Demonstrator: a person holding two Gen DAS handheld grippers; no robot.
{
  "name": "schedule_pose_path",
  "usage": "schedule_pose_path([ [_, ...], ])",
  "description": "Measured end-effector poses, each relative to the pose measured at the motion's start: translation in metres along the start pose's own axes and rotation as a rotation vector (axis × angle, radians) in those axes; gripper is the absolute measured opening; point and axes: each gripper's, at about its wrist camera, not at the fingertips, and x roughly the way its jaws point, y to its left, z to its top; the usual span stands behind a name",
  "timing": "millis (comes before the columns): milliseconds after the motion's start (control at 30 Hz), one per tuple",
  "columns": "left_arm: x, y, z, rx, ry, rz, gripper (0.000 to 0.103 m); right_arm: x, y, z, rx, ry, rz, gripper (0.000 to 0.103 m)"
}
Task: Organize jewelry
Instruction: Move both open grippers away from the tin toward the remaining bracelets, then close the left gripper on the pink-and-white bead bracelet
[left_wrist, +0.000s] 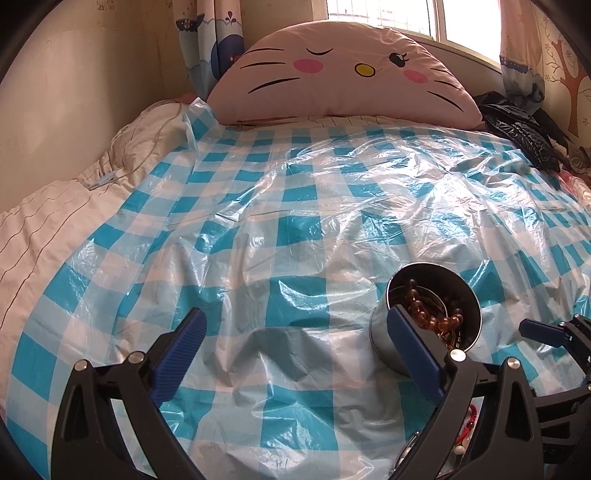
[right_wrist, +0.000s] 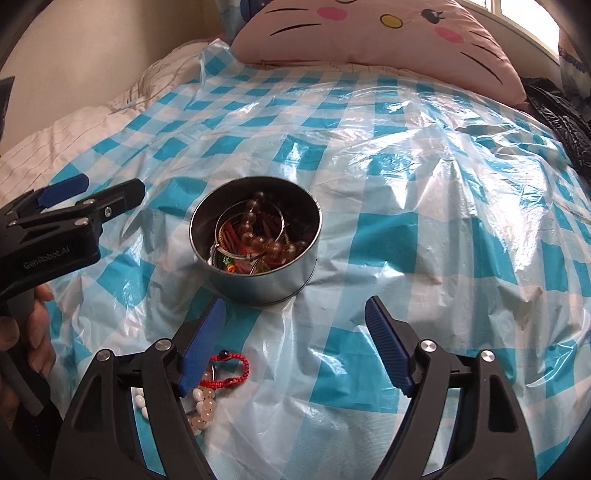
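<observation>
step: filling tin (right_wrist: 255, 240) | right gripper (right_wrist: 295, 343) – spread wide, empty | next: lower onto red bracelet (right_wrist: 231, 369)

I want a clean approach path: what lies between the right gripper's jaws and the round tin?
Only bare checked plastic sheet separates the right gripper from the tin, as its own wrist view shows. The red cord bracelet lies off to the side, under one jaw.

Home bedroom, bed under blue-and-white checked plastic sheet (left_wrist: 295, 206), pink cat-face cushion (left_wrist: 343, 74) at its head, cartoon-print curtains (left_wrist: 210, 48), sunlit window (left_wrist: 406, 18)
</observation>
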Motion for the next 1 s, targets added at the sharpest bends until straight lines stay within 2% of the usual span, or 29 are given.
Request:
schedule_pose_path([
  [300,-0.013,0.004,-0.020,0.018,0.032,-0.014,0.095,0.020,0.014,-0.018,-0.078,0.115,-0.044,0.074],
  [433,-0.016,0.003,-0.025,0.028,0.044,-0.022,0.095,0.019,0.002,-0.019,-0.048,0.115,-0.136,0.075],
  [500,-0.017,0.002,-0.027,0.035,0.049,-0.022,0.095,0.014,-0.009,-0.020,-0.012,0.105,-0.218,0.075],
  [533,-0.017,0.002,-0.028,0.036,0.051,-0.023,0.095,0.011,-0.014,-0.020,0.006,0.094,-0.217,0.075],
  [633,-0.018,0.002,-0.031,0.038,0.057,-0.029,0.095,0.003,-0.018,-0.021,0.050,0.062,-0.091,0.075],
  [700,-0.018,0.002,-0.033,0.040,0.063,-0.038,0.095,0.007,-0.009,-0.020,0.009,0.079,-0.101,0.076],
  [833,-0.015,-0.009,-0.038,0.081,0.101,-0.108,0.095,0.019,-0.013,-0.022,0.010,0.132,-0.193,0.076],
  [933,-0.012,-0.031,-0.046,0.164,0.141,-0.199,0.095,0.010,-0.034,-0.023,0.085,0.098,-0.251,0.076],
  [1000,-0.013,-0.047,-0.051,0.235,0.154,-0.237,0.095,0.004,-0.044,-0.023,0.132,0.074,-0.235,0.076],
])
